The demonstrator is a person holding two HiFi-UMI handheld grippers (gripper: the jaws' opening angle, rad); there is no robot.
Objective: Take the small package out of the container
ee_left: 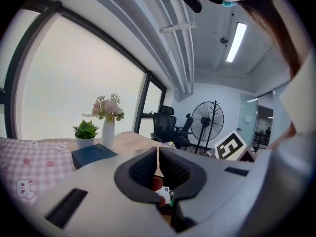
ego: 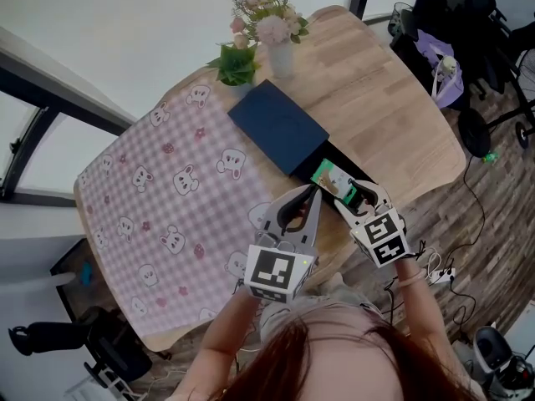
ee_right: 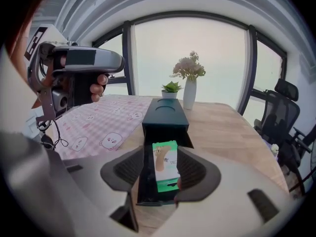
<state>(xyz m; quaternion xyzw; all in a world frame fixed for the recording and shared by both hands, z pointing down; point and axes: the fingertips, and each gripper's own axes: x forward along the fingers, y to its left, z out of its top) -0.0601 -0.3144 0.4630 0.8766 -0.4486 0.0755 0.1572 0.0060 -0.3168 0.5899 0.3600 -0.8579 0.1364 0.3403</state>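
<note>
Extraction of small package (ee_right: 164,165): barely begun. Package unlifted, lying in opened container (ee_right: 165,113), between parted jaws of right gripper (ee_right: 162,158), pads not pressing. Left gripper (ee_left: 158,168) closed, empty, alongside. Outstanding: grasp, lift clear.

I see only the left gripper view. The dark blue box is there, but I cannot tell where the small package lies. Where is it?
Observer: The package lies in the drawer pulled out of the box.
Operator: Is the right tool on it?
Observer: No. The right tool is open, one jaw on each side of the package, not pressing.
Operator: How near is my left tool?
Observer: Seen from above, the left tool has its tip close beside the drawer.
</note>
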